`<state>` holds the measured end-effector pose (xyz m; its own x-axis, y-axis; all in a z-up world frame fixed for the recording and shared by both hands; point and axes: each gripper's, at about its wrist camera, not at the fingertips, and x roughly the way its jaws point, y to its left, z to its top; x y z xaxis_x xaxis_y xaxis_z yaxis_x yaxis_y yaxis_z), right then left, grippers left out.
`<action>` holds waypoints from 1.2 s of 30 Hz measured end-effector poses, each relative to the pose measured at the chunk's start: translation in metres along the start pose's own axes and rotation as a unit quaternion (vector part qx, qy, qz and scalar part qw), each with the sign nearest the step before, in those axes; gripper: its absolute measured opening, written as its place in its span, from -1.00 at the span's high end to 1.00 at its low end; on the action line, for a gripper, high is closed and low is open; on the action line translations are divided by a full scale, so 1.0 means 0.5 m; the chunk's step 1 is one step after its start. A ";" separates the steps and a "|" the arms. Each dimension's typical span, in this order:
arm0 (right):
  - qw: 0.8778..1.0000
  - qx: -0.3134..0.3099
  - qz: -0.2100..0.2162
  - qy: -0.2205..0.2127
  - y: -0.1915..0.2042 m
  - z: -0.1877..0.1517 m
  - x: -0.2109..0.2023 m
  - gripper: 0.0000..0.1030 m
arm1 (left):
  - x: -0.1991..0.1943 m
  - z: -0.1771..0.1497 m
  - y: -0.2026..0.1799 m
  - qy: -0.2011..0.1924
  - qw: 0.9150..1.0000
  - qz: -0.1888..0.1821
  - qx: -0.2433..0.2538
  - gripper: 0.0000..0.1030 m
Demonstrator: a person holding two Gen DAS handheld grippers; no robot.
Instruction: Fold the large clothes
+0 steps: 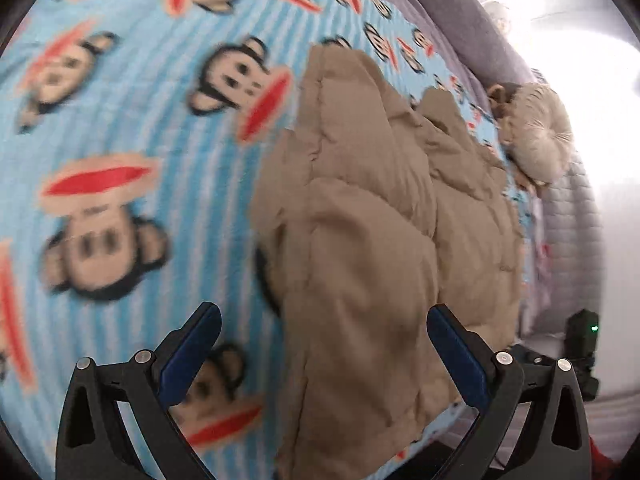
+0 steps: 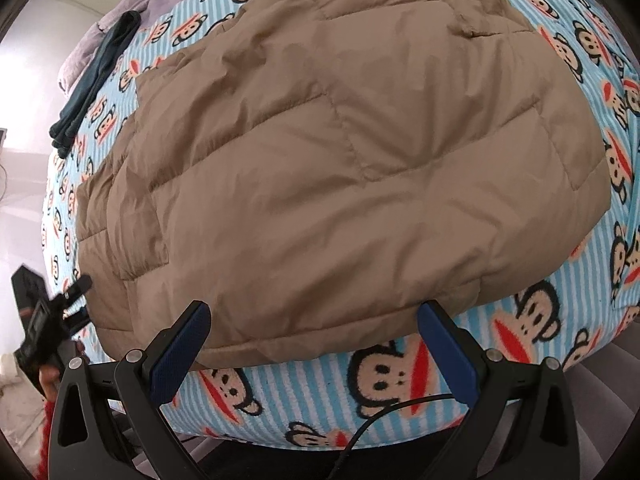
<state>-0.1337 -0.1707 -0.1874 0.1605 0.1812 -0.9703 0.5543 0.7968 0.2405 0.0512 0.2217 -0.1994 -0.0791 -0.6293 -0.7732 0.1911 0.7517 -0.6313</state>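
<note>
While both tools are held over the bed, a tan quilted puffer jacket (image 2: 340,152) is seen spread flat on a blue-striped blanket (image 2: 420,396) printed with cartoon monkey faces. From the right wrist view the jacket is laid broad across the bed, its near hem close to the bed's front edge, with a sleeve or side panel (image 2: 116,216) folded along the left. The right gripper (image 2: 314,330) is held with jaws wide apart and nothing between them; the blue-padded fingers (image 2: 180,356) are poised just over the near hem, though contact with the cloth cannot be judged. A black cable (image 2: 372,420) is draped over the blanket's front edge below.

A dark folded garment (image 2: 96,80) is noted at the far left of the blanket, apart from the jacket, with grey bedding (image 2: 132,4) behind it. The left gripper (image 2: 76,300) is glimpsed at the jacket's left edge, held in a hand (image 2: 48,380).

From the left wrist view, blurred by motion, the jacket (image 1: 360,220) is seen end-on, running away along the bed. The left gripper (image 1: 324,340) is likewise spread open and empty, above the jacket's near corner. A round pleated cushion (image 1: 540,132) is recorded at the far end, beside a small brown plush toy (image 1: 500,94).
</note>
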 end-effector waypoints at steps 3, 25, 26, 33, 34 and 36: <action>1.000 -0.004 -0.009 0.002 0.012 0.002 0.002 -1.00 | 0.053 0.021 -0.006 0.029 0.999 -0.001 0.015 -1.00; 0.985 -0.149 0.002 -0.088 0.093 0.196 0.073 0.59 | -0.032 -0.012 -0.287 -0.023 0.998 -0.023 0.046 0.56; 0.985 -0.147 0.007 -0.085 0.091 0.210 0.085 0.59 | -0.039 -0.018 -0.314 -0.029 0.998 -0.027 0.048 0.56; 0.990 -0.119 0.064 -0.039 0.062 0.278 0.146 0.68 | 0.005 -0.055 -0.588 -0.040 0.995 0.006 0.094 0.56; 0.990 -0.116 0.072 -0.033 0.057 0.281 0.148 0.68 | 0.026 -0.058 -0.625 -0.038 0.994 0.019 0.100 0.56; 0.989 -0.110 0.102 -0.013 0.037 0.292 0.138 0.68 | 0.046 -0.073 -0.663 -0.037 0.992 0.039 0.116 0.55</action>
<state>0.0071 -0.2275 -0.2457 0.2735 0.3392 -0.9001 0.3169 0.8517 0.4173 -0.0497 -0.0346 -0.0101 0.0153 -0.5911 -0.8065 0.4151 0.7375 -0.5327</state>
